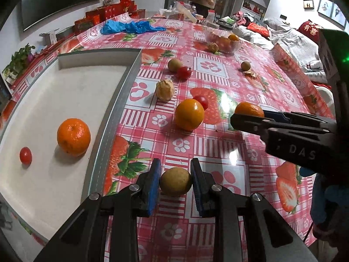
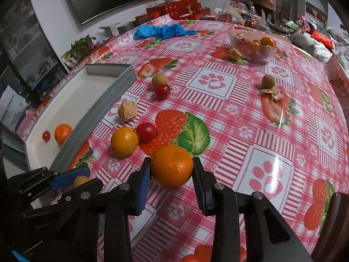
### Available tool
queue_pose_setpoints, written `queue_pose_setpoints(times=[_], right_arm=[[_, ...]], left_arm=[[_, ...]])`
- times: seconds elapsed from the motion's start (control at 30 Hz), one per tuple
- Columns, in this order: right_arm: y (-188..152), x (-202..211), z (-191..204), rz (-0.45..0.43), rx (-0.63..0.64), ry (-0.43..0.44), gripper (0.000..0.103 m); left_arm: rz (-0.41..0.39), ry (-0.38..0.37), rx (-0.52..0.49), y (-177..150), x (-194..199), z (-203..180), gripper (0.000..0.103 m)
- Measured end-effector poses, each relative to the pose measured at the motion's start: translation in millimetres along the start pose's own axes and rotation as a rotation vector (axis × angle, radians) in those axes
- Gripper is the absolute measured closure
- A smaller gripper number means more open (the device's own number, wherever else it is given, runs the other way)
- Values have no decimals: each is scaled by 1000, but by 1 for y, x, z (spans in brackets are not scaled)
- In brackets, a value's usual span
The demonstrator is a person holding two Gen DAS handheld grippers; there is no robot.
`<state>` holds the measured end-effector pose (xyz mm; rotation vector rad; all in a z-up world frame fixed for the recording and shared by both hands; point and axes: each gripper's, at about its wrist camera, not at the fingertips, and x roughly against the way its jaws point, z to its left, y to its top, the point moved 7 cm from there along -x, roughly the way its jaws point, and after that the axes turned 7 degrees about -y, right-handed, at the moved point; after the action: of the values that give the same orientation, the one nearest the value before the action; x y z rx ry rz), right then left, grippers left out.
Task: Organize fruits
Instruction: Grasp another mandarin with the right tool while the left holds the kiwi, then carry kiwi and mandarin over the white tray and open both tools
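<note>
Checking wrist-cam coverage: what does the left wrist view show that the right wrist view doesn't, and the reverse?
Left wrist only: the left gripper head-on, jaws shut on a brown-green fruit; nearly all of the tray floor.

Right wrist only: the right gripper head-on, jaws shut on a mandarin; the far bowl's contents more clearly.

Both: the white tray holding one mandarin and one cherry tomato, loose fruit on the strawberry tablecloth, blue gloves.
</note>
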<state>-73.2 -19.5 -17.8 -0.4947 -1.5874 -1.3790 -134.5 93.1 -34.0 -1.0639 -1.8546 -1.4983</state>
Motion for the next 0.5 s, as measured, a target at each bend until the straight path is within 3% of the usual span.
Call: queue_pose_setpoints(times=[0.33,0.5], right_arm=[[4,15,9,-14,-8,23,63],[16,20,28,-26,2,50,63]], left_arm=[[-85,-9,-18,19,37,-1,74],[-136,45,-2,35,58,24,74]])
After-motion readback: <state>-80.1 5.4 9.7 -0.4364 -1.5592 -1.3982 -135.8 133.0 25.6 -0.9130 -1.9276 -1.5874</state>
